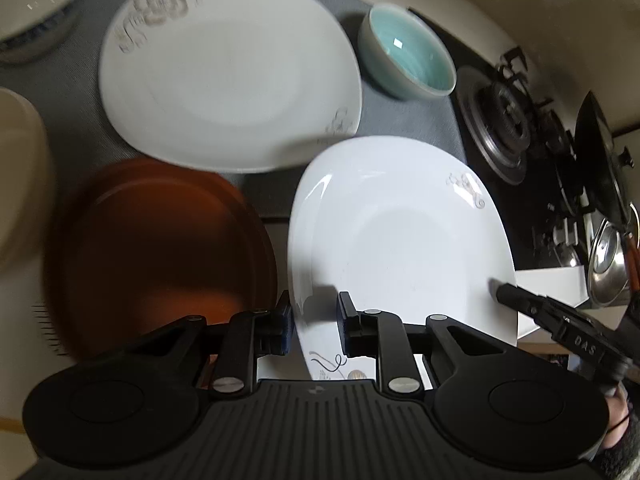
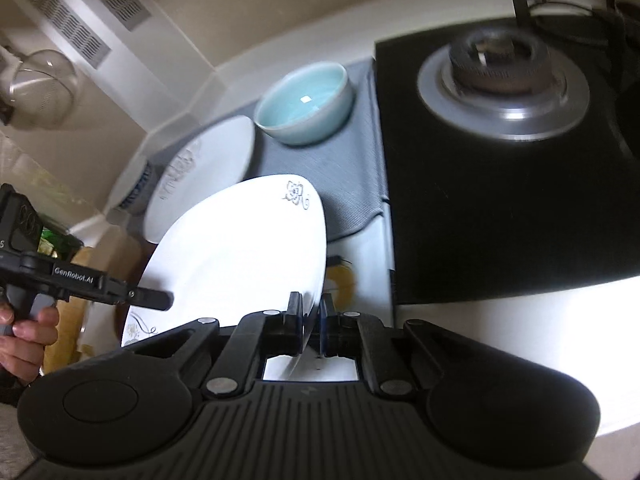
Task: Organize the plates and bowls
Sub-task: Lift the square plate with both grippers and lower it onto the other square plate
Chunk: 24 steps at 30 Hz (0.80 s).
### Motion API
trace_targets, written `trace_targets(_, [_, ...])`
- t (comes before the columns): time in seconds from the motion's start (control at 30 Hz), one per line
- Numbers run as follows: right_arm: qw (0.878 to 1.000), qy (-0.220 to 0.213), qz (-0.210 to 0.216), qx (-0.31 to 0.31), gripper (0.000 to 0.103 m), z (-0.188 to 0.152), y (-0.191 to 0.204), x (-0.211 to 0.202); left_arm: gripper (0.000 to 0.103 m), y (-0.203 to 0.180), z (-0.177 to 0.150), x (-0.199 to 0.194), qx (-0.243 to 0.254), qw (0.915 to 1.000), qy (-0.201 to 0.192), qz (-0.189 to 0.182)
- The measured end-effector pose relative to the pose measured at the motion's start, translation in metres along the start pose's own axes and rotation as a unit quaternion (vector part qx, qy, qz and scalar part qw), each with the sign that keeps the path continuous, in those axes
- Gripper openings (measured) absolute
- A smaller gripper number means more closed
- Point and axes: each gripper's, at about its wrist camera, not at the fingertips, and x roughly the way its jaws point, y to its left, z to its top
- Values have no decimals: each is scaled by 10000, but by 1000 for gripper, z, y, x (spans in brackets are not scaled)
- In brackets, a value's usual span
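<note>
A white plate with grey flower prints is held tilted above the counter. My left gripper has its jaws on either side of the plate's near rim, with a gap on the right side. My right gripper is shut on the same plate at its right rim. A second white plate lies flat on the grey mat behind. A teal bowl stands to its right; it also shows in the right wrist view. A brown plate lies at the left.
A gas hob with a burner lies right of the mat. Pans and a steel lid stand at the far right. A blue-patterned white bowl sits at the back left. A cream container is at the left edge.
</note>
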Motion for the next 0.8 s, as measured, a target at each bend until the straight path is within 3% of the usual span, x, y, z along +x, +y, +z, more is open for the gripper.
trace_targets(0.2, [9990,-321,163,-270,9,34,30,-7,23,11,22,-46,-190,9989,-433,-5])
trace_targets(0.27, [9984,-346,254,-368,9,51,40,11,24,21,35,-53,-198,9978,-620,156])
trace_targets(0.53, [9973,-149,580,-414,9,102,64,114,25,92,89,-44,-798,9927,-747,518])
trace_targets(0.8, [9978,-88,462,-475,10,112,70,153,24,101,114,-36,-559,9900,-1029,785])
